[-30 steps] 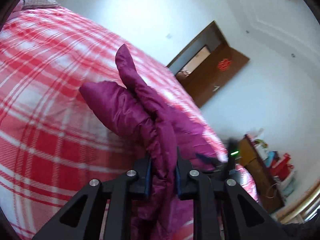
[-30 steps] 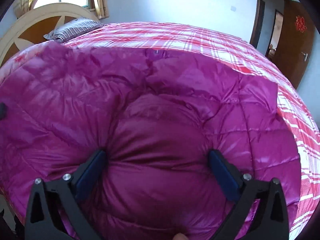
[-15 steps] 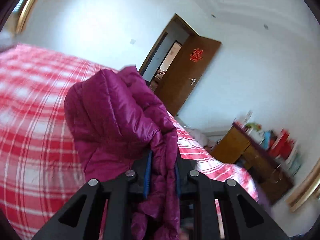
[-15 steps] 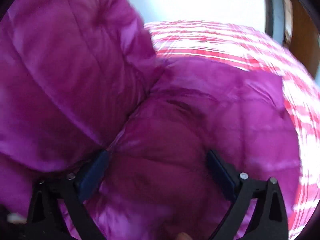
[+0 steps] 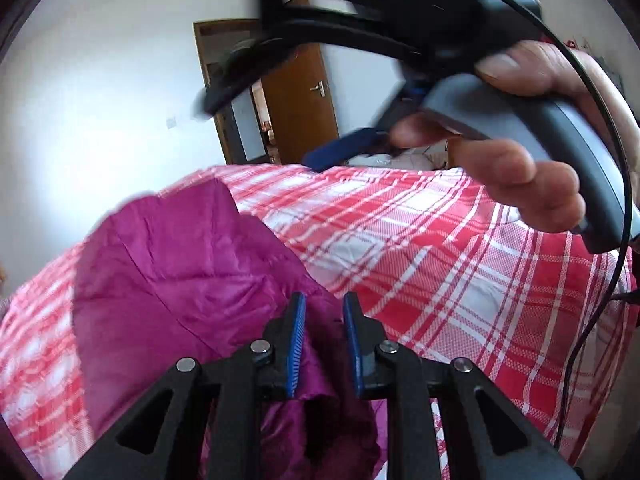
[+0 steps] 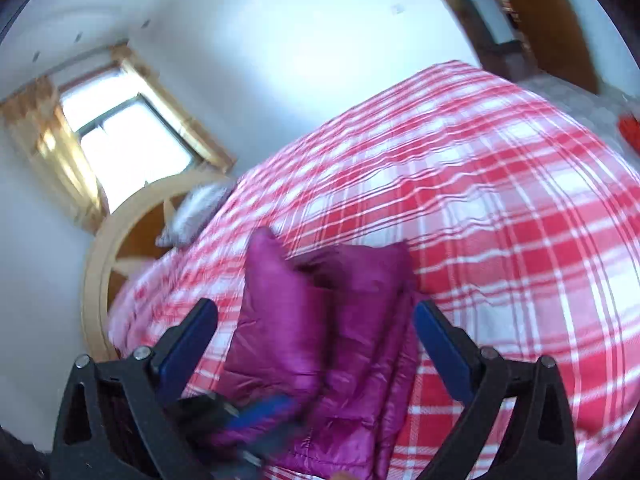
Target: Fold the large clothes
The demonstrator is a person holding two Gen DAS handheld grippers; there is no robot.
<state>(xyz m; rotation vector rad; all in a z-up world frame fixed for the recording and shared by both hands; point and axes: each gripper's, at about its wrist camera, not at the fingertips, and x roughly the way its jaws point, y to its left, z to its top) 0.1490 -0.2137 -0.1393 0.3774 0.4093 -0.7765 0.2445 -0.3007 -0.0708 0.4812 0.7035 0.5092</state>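
Observation:
A purple puffer jacket (image 5: pixel 180 280) lies bunched on the red-and-white checked bed (image 5: pixel 440 260). My left gripper (image 5: pixel 324 320) has a fold of it between its blue pads, and the jaws are opening. In the left wrist view a hand (image 5: pixel 520 168) holds my right gripper (image 5: pixel 276 120) high above the bed, its fingers wide apart. From the right wrist view the jacket (image 6: pixel 320 320) lies folded below my right gripper (image 6: pixel 316 340), which is open and clear of the fabric. The left gripper (image 6: pixel 240 412) shows blurred at the bottom, at the jacket's near edge.
The checked bed (image 6: pixel 500 220) spreads to the right of the jacket. A wooden headboard (image 6: pixel 100 280) and a striped pillow (image 6: pixel 192 212) lie at its far end under a window (image 6: pixel 132 136). A brown door (image 5: pixel 296 100) stands open beyond the bed. A black cable (image 5: pixel 616 200) hangs at right.
The jacket has been swung over and now lies folded on the bed. The right gripper rose off it and now stands high above. The left view rolled toward the door.

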